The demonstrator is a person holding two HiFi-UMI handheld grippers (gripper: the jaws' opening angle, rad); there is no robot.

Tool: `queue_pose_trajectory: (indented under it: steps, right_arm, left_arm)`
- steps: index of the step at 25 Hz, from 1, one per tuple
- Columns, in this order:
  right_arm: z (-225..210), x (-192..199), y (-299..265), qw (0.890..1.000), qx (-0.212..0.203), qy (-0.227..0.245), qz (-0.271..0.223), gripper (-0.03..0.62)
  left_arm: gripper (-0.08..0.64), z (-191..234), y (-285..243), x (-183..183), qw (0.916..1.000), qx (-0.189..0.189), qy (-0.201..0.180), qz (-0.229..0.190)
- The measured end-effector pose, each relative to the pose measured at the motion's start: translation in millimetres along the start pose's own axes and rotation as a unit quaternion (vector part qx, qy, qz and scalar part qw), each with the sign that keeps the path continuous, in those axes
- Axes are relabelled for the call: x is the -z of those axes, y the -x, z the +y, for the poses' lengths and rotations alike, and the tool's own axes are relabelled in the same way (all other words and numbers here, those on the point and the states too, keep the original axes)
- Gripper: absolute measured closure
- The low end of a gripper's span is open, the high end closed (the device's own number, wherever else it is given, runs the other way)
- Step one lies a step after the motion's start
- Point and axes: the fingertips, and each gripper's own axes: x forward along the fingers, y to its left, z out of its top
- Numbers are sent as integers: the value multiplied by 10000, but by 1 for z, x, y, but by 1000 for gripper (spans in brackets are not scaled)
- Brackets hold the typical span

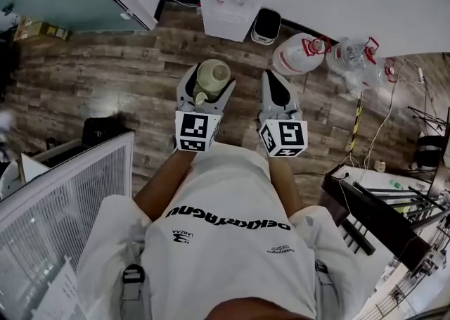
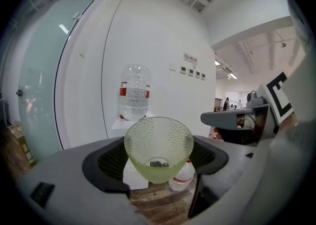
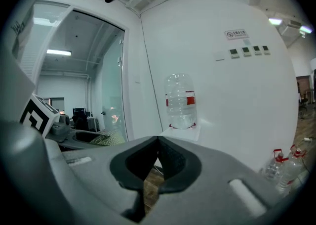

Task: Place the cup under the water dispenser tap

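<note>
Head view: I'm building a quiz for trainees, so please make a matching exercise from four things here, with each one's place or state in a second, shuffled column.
Things
1. green cup
2. right gripper
3. water dispenser
4. spare water jugs

Places or states
A. stands against the white wall, bottle on top
B. on the wooden floor, right of the dispenser in the head view
C. held between the left gripper's jaws
D. jaws together, nothing between them

Pairs: 1-C, 2-D, 3-A, 4-B
</note>
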Motion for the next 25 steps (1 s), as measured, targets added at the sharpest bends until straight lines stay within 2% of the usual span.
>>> queue_pose_trajectory:
  steps: [6, 11, 17, 21, 25]
  right_arm:
    - [-5, -9, -76, 9996, 225, -66, 137, 594]
    - [-6, -9, -116, 9986, 447, -37, 273, 594]
    - [-15, 3, -144, 9972, 596, -44, 458, 594]
    - [-29, 10, -157, 9966, 636, -121, 506, 594]
    - [-44, 22, -169, 9968, 569, -146, 544, 594]
  left_arm:
    - [190, 54, -50, -15, 9992, 334, -165, 124]
    - [190, 96, -79, -13, 9985, 465, 27, 290]
    - [190, 111, -108, 3, 9966, 622, 86, 524]
    - [190, 115, -129, 11, 9959, 608, 140, 659]
    - [190, 116, -154, 18, 9966, 507, 41, 641]
